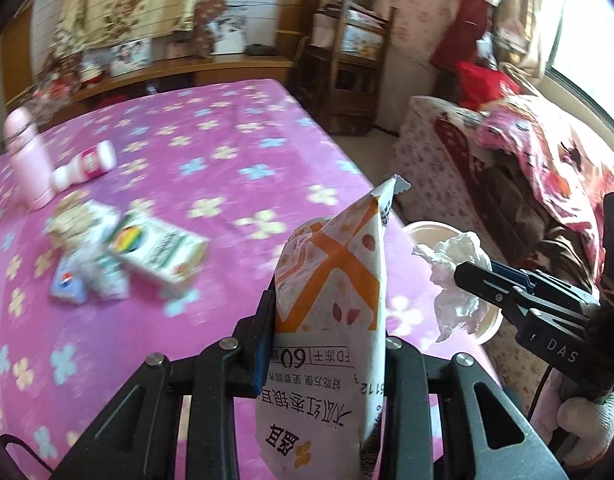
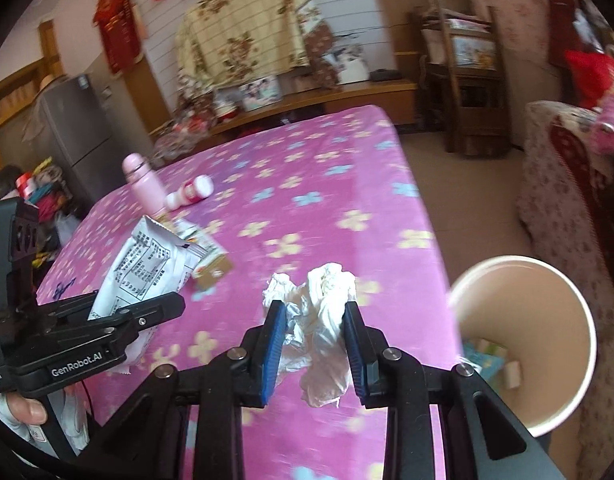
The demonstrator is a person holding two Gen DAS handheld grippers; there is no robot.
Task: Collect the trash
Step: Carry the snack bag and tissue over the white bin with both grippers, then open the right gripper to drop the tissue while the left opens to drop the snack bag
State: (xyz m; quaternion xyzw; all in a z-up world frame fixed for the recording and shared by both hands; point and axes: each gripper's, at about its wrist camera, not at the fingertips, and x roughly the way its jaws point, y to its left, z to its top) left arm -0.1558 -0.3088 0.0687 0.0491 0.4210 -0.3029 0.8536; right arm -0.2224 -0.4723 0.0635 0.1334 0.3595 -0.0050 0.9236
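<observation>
My left gripper (image 1: 327, 312) is shut on a white and orange snack packet (image 1: 335, 280), held upright above the pink flowered tablecloth (image 1: 227, 152). In the right wrist view the same packet (image 2: 143, 272) shows at the left in the left gripper (image 2: 163, 308). My right gripper (image 2: 315, 320) is shut on a crumpled white tissue (image 2: 319, 320), which also shows in the left wrist view as a tissue (image 1: 455, 276) in the right gripper (image 1: 463, 276). A cream bin (image 2: 527, 340) stands on the floor by the table's right edge, with a few scraps inside.
On the table lie a small carton (image 1: 159, 252), wrappers (image 1: 83, 256), a tipped yoghurt bottle (image 1: 87, 166) and a pink flask (image 1: 27, 156). A draped sofa (image 1: 527, 184) stands right of the table. A low wooden cabinet (image 2: 315, 104) and shelf unit (image 2: 463, 80) line the far wall.
</observation>
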